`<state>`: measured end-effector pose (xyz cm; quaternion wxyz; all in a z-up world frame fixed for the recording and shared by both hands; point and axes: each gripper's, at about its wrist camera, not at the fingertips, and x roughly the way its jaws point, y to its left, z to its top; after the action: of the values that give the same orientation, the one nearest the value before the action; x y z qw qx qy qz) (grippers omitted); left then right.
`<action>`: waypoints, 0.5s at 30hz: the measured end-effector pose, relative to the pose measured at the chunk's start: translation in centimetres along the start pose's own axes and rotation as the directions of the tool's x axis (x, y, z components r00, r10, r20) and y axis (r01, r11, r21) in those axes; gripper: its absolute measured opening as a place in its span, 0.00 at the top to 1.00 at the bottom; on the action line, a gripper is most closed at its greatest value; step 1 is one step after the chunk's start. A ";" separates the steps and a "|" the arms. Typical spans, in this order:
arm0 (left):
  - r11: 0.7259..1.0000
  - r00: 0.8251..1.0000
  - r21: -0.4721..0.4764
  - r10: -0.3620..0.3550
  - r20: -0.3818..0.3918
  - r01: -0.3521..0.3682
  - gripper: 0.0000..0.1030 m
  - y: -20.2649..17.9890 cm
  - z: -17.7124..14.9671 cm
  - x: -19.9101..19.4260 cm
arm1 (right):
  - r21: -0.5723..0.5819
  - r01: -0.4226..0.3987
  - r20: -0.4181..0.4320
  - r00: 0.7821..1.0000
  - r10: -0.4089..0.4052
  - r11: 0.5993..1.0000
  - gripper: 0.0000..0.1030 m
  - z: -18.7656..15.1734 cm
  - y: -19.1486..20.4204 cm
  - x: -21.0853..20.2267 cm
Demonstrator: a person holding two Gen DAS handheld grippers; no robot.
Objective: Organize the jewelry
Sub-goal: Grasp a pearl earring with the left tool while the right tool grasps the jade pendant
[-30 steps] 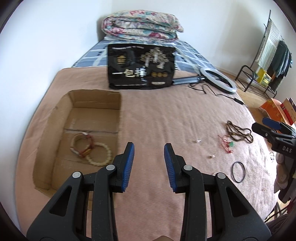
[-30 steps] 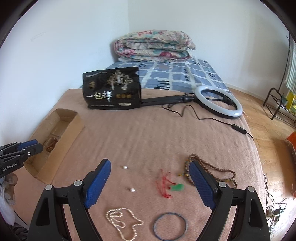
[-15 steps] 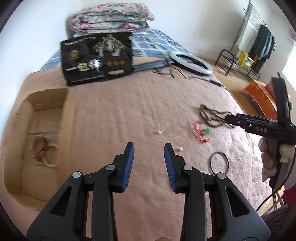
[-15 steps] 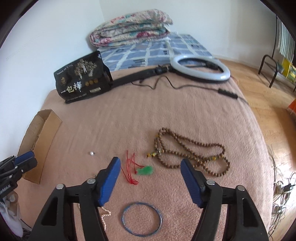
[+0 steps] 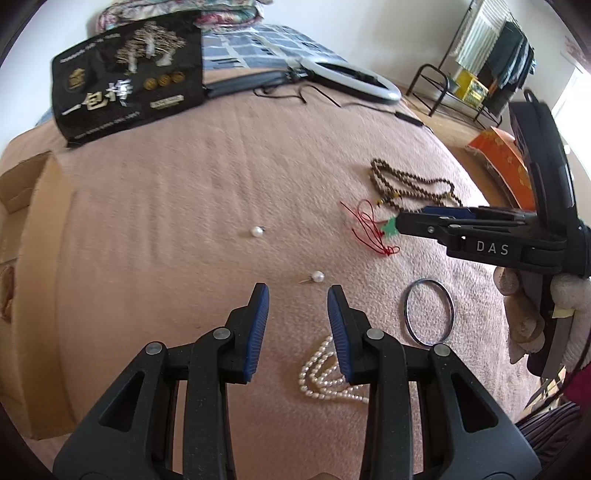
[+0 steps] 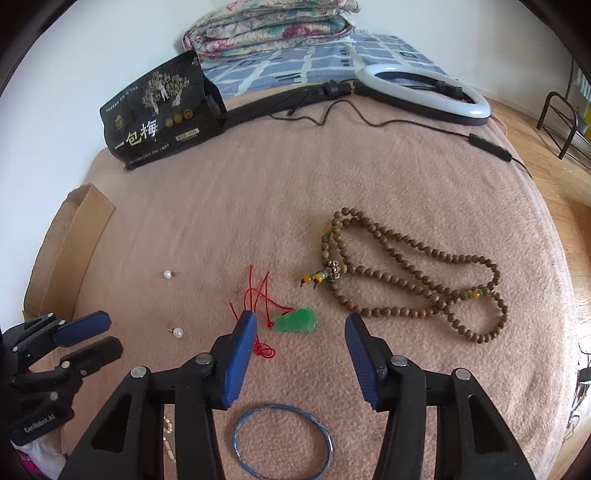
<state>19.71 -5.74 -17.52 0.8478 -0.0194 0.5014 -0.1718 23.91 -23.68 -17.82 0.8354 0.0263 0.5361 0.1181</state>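
Jewelry lies on a pink blanket (image 6: 332, 166). My right gripper (image 6: 300, 321) is open, its jaws on either side of a green pendant (image 6: 296, 320) on a red cord (image 6: 258, 295). A brown bead necklace (image 6: 406, 273) lies to its right and a blue bangle (image 6: 282, 443) below it. My left gripper (image 5: 297, 291) is open and empty, just short of a pearl earring (image 5: 317, 276). A second pearl earring (image 5: 256, 231) lies farther out. A pearl strand (image 5: 325, 373) lies under its right finger. The cardboard box (image 5: 33, 258) is at the left.
A black printed bag (image 6: 162, 114) stands at the back of the blanket. A ring light (image 6: 424, 88) with its arm and cable lies at the back right. Folded quilts (image 6: 273, 26) lie on the bed beyond. The blanket's edge drops to a wood floor on the right.
Both grippers have moved down and closer to the jewelry. My left gripper swung right, away from the box, toward the pearl earring. My right gripper closed in around the green pendant.
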 end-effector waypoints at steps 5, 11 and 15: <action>1.000 1.000 0.009 -0.005 -0.019 0.005 0.68 -0.4 0.1 1.6 | -0.022 -0.002 -0.008 1.000 0.001 1.000 0.50 -0.2 0.1 1.0; 0.999 1.000 0.030 -0.013 -0.022 0.014 0.68 -0.7 0.3 2.9 | -0.052 0.009 -0.013 1.000 -0.009 0.999 0.50 -0.2 0.4 2.0; 0.999 0.999 0.040 -0.015 -0.029 0.016 0.69 -0.9 0.4 3.5 | -0.079 0.026 -0.013 1.000 -0.027 0.997 0.50 -0.1 0.8 2.7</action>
<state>21.37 -7.78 -20.09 0.8395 -0.0038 0.5096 -0.1885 24.71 -22.30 -20.10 0.8335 -0.0145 0.5373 0.1282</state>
